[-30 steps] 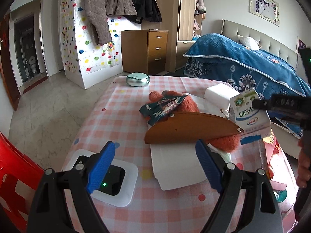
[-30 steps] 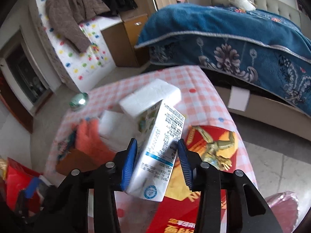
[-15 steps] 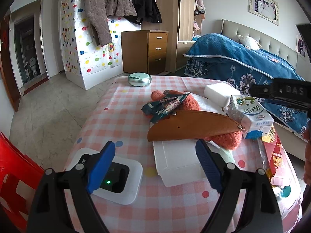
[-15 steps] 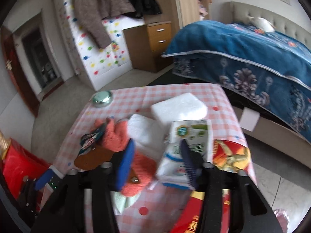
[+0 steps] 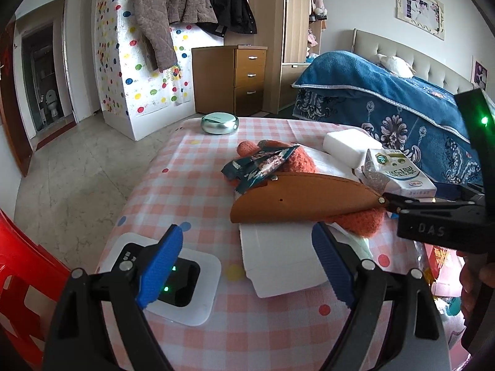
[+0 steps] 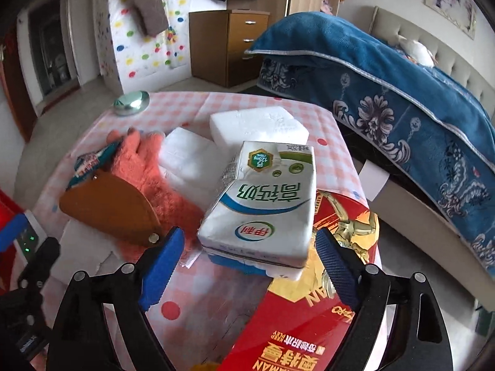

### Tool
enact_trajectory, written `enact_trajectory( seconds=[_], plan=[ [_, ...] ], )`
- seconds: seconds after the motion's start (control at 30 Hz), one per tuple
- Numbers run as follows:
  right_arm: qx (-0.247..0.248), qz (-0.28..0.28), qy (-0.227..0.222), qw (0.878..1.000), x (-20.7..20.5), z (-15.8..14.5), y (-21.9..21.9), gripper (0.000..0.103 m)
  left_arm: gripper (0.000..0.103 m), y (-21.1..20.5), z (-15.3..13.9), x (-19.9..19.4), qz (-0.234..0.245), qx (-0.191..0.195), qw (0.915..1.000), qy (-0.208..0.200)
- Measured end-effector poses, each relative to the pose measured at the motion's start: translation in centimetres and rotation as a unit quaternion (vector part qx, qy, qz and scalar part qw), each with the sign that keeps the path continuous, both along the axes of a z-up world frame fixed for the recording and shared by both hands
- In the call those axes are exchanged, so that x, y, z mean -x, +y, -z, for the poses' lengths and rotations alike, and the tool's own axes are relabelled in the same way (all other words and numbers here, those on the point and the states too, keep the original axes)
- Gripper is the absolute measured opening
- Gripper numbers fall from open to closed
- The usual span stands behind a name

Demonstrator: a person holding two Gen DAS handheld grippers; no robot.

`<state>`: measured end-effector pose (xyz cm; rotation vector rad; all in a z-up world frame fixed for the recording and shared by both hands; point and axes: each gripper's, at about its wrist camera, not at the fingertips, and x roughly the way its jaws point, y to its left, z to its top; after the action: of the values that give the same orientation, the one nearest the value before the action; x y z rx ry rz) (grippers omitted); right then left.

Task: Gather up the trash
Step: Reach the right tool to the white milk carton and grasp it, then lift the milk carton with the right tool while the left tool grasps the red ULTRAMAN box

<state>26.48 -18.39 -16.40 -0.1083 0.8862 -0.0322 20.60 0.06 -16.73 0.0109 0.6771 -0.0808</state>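
Note:
A white and green milk carton (image 6: 263, 204) lies on its side on the checked table (image 6: 191, 303), resting partly on a red printed bag (image 6: 309, 309). My right gripper (image 6: 247, 266) sits just behind it; its jaws are opening and the blue pads stand clear of the carton's sides. A dark snack wrapper (image 5: 260, 167) lies on an orange glove (image 5: 297, 157) behind a brown leather case (image 5: 303, 198). My left gripper (image 5: 247, 266) hangs open over white paper (image 5: 278, 256), with nothing between its fingers. The carton (image 5: 399, 173) shows at the right in the left wrist view.
Two white foam blocks (image 6: 256, 126) lie behind the carton. A white device with green lights (image 5: 185, 284) sits at the near left, a round green tin (image 5: 219, 123) at the far edge. A red chair (image 5: 18, 262) stands left, a blue-covered bed (image 5: 402, 108) right.
My right gripper lowered the carton from upright in the air onto the table, rolled level, and spread its jaws off it. The left gripper stayed still.

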Motion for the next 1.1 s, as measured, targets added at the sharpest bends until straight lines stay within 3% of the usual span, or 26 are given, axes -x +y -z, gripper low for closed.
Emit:
enact_trajectory(
  seconds=[0.1, 0.2, 0.43, 0.57, 0.7, 0.77, 0.87, 1.1],
  plan=[
    [-0.005, 0.014, -0.001, 1.000, -0.2, 0.2, -0.5, 0.072, 0.083, 0.0, 0.1, -0.2, -0.001, 0.002, 1.0000, 0.002],
    [-0.012, 0.019, -0.021, 1.000, 0.3, -0.6, -0.7, 0.069, 0.083, -0.1, 0.1, -0.2, 0.001, -0.001, 1.0000, 0.001],
    [-0.100, 0.018, -0.095, 0.990, 4.5, -6.4, -3.8, 0.068, 0.083, -1.0, -0.1, 0.6, 0.027, -0.001, 0.9996, -0.012],
    [-0.099, 0.033, -0.115, 0.988, 8.5, -7.7, -6.0, 0.069, 0.084, -2.7, -0.6, 1.7, 0.061, -0.002, 0.9977, -0.031],
    [-0.076, 0.055, -0.123, 0.988, 12.3, -7.7, -7.8, 0.069, 0.087, -5.4, -0.8, 3.1, 0.112, -0.001, 0.9935, -0.022],
    [-0.065, 0.073, -0.128, 0.987, 14.3, -7.6, -9.2, 0.069, 0.097, -7.8, -1.3, 4.5, 0.150, -0.010, 0.9883, -0.026],
    [-0.074, 0.093, -0.132, 0.984, 16.2, -7.7, -11.3, 0.069, 0.097, -11.3, -2.0, 6.3, 0.190, -0.027, 0.9809, -0.032],
    [-0.100, 0.114, -0.144, 0.978, 18.7, -7.8, -14.6, 0.069, 0.097, -17.0, -1.4, 6.3, 0.196, -0.031, 0.9798, 0.021]
  ],
)
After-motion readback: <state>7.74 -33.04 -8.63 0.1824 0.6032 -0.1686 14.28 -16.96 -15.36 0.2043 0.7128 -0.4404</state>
